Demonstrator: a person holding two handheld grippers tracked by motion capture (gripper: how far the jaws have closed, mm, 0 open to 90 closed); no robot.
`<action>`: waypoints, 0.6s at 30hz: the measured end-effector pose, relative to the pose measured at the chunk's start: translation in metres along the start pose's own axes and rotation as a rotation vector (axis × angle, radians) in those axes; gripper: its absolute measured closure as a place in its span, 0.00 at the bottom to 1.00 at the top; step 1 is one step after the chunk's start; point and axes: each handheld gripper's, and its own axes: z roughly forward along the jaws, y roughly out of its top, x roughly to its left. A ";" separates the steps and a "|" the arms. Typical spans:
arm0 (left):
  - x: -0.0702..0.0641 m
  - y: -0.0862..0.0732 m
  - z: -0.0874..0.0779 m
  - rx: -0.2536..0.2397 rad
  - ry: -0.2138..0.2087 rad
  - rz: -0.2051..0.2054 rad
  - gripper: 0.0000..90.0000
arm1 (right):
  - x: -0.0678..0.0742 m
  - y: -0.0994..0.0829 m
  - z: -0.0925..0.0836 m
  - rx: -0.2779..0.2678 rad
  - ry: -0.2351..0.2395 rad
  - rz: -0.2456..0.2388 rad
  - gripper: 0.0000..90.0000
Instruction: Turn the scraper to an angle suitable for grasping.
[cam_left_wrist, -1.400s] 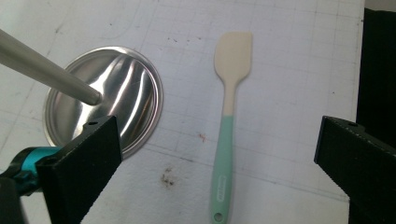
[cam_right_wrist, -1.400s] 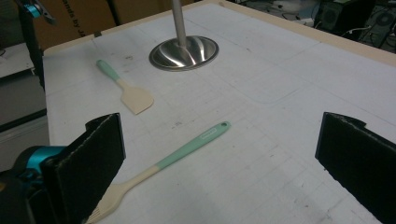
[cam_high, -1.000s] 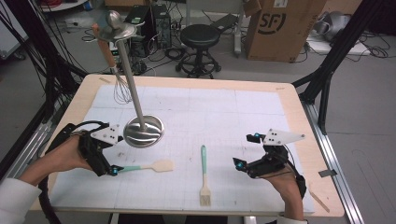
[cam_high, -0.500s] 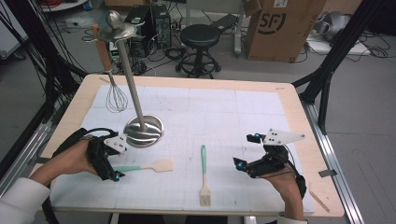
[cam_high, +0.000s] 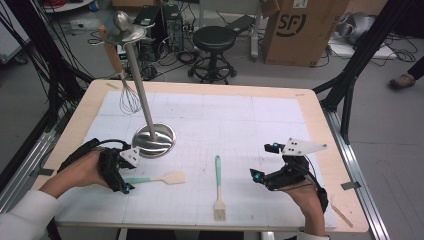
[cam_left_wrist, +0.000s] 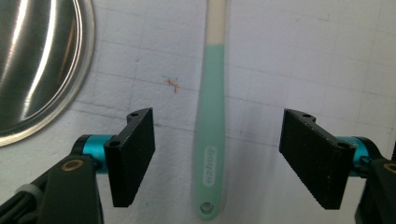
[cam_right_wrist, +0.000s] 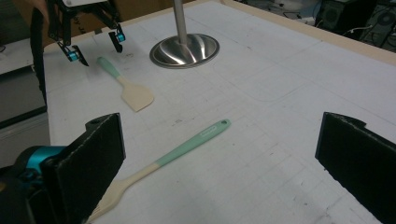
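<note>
Starting over on the left, the left gripper (cam_high: 123, 176) sits low over the white gridded mat (cam_high: 240, 130), and the mint-green handle of the small spatula with the cream silicone blade (cam_high: 156, 178) runs right between its jaws. In the left gripper view that handle (cam_left_wrist: 210, 140) lies flat on the mat dead centre, with clear white mat showing on both sides of it – the jaws have just been closing in, but the pads aren't touching it, so nothing is gripped. The blade end points away toward the middle of the table. Just behind that gripper is the round shiny steel base of the utensil stand (cam_high: 153, 140), its pole leaning up toward a wire whisk with a wooden handle (cam_high: 125, 85) hanging off the top. Moving right, a mint-handled pastry brush with pale bristles (cam_high: 218, 189) lies on the mat by itself, bristles toward the near edge, well apart from the spatula. Further right the right gripper (cam_high: 260, 176) hovers near the brush – in the right gripper view its jaws stand wide apart with nothing between them, the brush (cam_right_wrist: 163, 158) lying on the mat ahead.
</note>
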 end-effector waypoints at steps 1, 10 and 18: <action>0.000 0.000 0.001 0.001 -0.002 -0.003 0.34 | 0.000 0.000 0.000 0.001 0.001 0.001 0.00; 0.001 0.001 0.007 0.045 -0.022 0.010 0.51 | 0.000 0.000 0.000 0.000 0.000 0.000 0.00; 0.001 0.002 0.011 0.081 -0.033 0.005 0.63 | 0.000 0.000 0.000 0.001 0.001 0.000 0.00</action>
